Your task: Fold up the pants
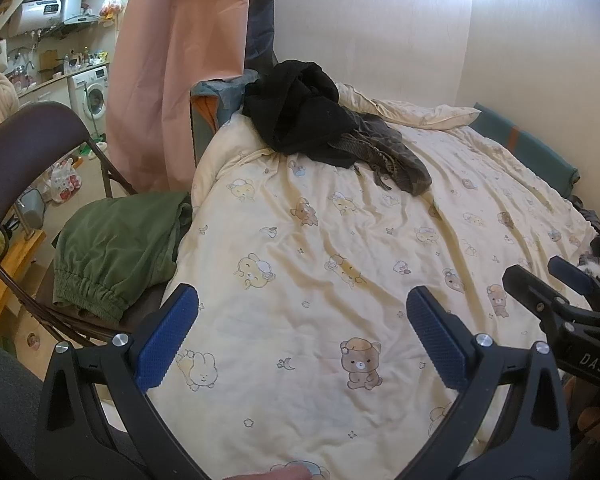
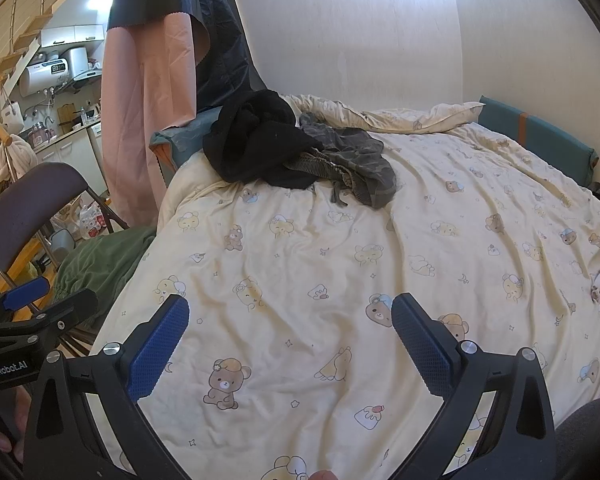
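Both our claws, left gripper (image 1: 302,334) and right gripper (image 2: 290,340), gape empty; crumpled grey-olive drawstring pants (image 1: 392,156) lie straight ahead, touching the heaped black fleece garment (image 1: 300,116), waistband nearest us.

- clothes pile (image 1: 324,124) on far left of bed (image 1: 340,280), against curtain (image 1: 172,80)
- folded pants (image 1: 116,248) on chair (image 1: 28,152), left of bed

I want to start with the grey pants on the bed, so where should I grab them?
Take the grey pants by the ribbed waistband, coming from the near side over the bare quilt. The band faces you with its drawstring hanging forward, while the black garment overlaps their left edge.
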Tool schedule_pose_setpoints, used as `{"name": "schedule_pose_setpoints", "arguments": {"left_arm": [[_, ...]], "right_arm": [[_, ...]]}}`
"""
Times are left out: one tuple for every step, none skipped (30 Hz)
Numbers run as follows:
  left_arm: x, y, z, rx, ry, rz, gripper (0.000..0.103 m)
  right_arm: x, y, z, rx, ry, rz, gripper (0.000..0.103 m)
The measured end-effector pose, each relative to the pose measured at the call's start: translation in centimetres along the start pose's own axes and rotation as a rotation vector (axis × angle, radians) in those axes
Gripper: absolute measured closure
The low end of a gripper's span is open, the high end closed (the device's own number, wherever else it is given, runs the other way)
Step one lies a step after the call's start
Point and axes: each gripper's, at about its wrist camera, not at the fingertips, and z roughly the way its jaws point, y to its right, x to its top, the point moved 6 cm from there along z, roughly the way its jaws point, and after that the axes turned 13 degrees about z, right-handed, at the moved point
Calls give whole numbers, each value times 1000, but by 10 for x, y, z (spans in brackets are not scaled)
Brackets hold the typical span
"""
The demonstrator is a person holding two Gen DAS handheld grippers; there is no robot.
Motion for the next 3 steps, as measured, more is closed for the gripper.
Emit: {"name": "schedule_pose_setpoints", "arguments": {"left_arm": [[0,0,0,-1,-1,-1,0],[-1,1,1,-2,-4,-4,0],[-1,1,1,-1,-5,-7,0]], "right_arm": [[0,0,0,0,0,0,0],[0,0,0,0,0,0,0],[0,0,0,0,1,0,0]]}}
